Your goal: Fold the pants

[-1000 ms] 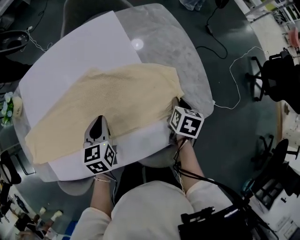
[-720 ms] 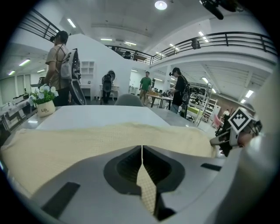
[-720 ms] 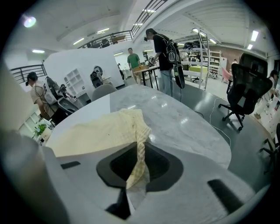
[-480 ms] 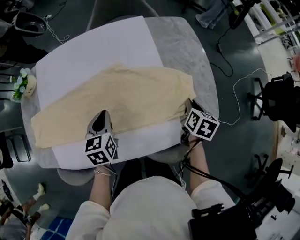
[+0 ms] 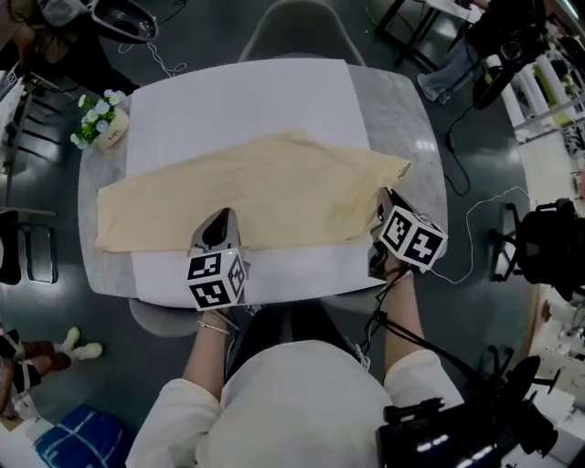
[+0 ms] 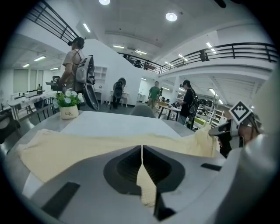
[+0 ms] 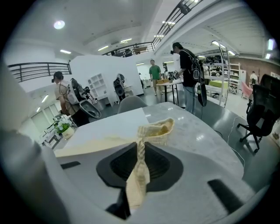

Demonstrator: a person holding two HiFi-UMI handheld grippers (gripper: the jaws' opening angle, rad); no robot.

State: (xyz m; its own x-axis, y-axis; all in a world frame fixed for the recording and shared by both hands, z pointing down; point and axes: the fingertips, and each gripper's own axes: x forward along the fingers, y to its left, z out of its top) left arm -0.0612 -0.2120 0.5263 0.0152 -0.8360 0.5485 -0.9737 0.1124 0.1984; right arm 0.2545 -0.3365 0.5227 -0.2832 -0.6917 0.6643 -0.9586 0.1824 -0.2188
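- Grey stone table (image 5: 402, 101) with rounded corners fills the middle of the head view, with a white sheet (image 5: 247, 101) spread over most of it.
- Cream pants (image 5: 265, 192) lie across the sheet and table in a long band from 9 o'clock to 3 o'clock. The 9 o'clock end lies flat, and the 3 o'clock end is drawn into a raised point.
- At about 7 o'clock on the pants, the left gripper (image 5: 220, 219) has the near edge. In its own view the jaws are pressed together with only a thin fold of cream cloth between them.
- At about 4 o'clock, by the table's right edge, the right gripper (image 5: 388, 199) has the pants' end. Its jaws stand a little apart, clamped on a bunched strip of the fabric, and a crumpled corner pokes up just past the tips.
- A small flower pot (image 5: 102, 123) stands on the bare table at 10 o'clock, apart from the pants.
- A grey chair (image 5: 302, 27) is pushed in at 12 o'clock.
- Several people stand beyond the table in both gripper views, one person (image 6: 76, 65) just behind the flower pot.
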